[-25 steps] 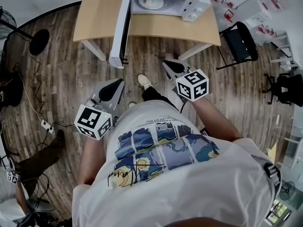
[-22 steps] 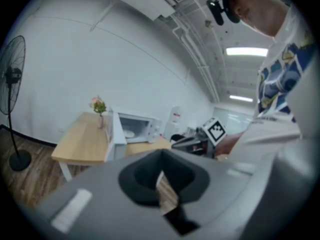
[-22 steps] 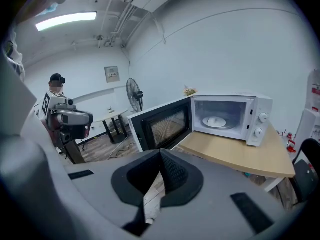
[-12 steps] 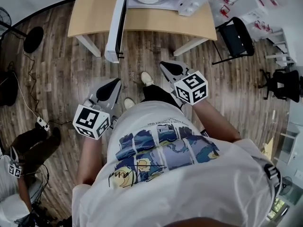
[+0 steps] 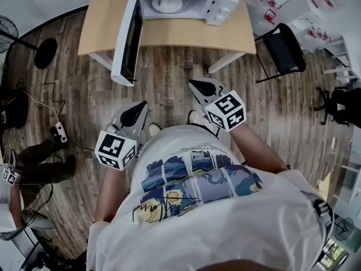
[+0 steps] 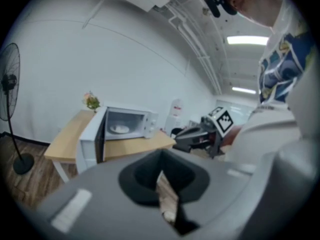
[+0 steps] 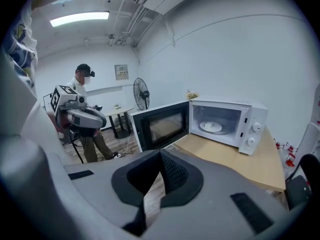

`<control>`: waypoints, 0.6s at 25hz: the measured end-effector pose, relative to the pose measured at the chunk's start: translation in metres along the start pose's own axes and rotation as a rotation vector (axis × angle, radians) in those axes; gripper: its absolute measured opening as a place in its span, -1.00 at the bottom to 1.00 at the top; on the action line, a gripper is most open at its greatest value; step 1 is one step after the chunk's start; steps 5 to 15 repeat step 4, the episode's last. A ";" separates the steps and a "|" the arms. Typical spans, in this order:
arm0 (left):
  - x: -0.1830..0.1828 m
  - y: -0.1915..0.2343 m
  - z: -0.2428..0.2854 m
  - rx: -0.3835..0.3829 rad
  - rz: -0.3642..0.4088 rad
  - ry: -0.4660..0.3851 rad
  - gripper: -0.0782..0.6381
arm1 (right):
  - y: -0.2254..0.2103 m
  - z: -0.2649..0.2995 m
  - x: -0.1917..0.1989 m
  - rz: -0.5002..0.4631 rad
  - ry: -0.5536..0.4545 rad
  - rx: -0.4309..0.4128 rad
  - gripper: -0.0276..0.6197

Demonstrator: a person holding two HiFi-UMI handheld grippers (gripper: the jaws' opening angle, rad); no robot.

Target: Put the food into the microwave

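The white microwave (image 5: pixel 186 1) stands on a wooden table (image 5: pixel 107 21) at the top of the head view, its door (image 5: pixel 127 38) swung open to the left. A white dish (image 5: pixel 167 3) lies inside it; I see the dish (image 6: pixel 120 129) in the left gripper view and the dish (image 7: pixel 213 126) in the right gripper view too. Both grippers hang in front of my body over the floor, well short of the table. My left gripper (image 5: pixel 141 107) is shut, with only a thin slit between its jaws (image 6: pixel 161 176). My right gripper (image 5: pixel 194 83) is shut and holds nothing (image 7: pixel 161 160).
A black chair (image 5: pixel 285 49) stands right of the table, and a fan base (image 5: pixel 46 51) sits at the left. A power strip with cables (image 5: pixel 59 131) lies on the wooden floor. Another person (image 5: pixel 34 162) stands at the far left. A small plant (image 6: pixel 91 101) sits on the table's corner.
Both grippers have drifted a little over the floor, still shut. My feet have shifted, so the table and microwave sit further left in view. The bystander at the left has moved.
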State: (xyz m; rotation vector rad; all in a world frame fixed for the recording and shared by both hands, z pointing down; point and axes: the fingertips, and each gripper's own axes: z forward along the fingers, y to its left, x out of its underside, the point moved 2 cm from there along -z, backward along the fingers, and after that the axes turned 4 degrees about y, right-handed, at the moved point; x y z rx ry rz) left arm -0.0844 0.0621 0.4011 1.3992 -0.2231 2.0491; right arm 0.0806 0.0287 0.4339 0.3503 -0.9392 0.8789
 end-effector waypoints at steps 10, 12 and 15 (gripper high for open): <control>-0.025 -0.033 0.055 0.055 0.031 0.006 -0.76 | -0.045 -0.034 0.017 0.021 0.005 0.028 -0.90; -0.025 -0.033 0.055 0.055 0.031 0.006 -0.76 | -0.045 -0.034 0.017 0.021 0.005 0.028 -0.90; -0.025 -0.033 0.055 0.055 0.031 0.006 -0.76 | -0.045 -0.034 0.017 0.021 0.005 0.028 -0.90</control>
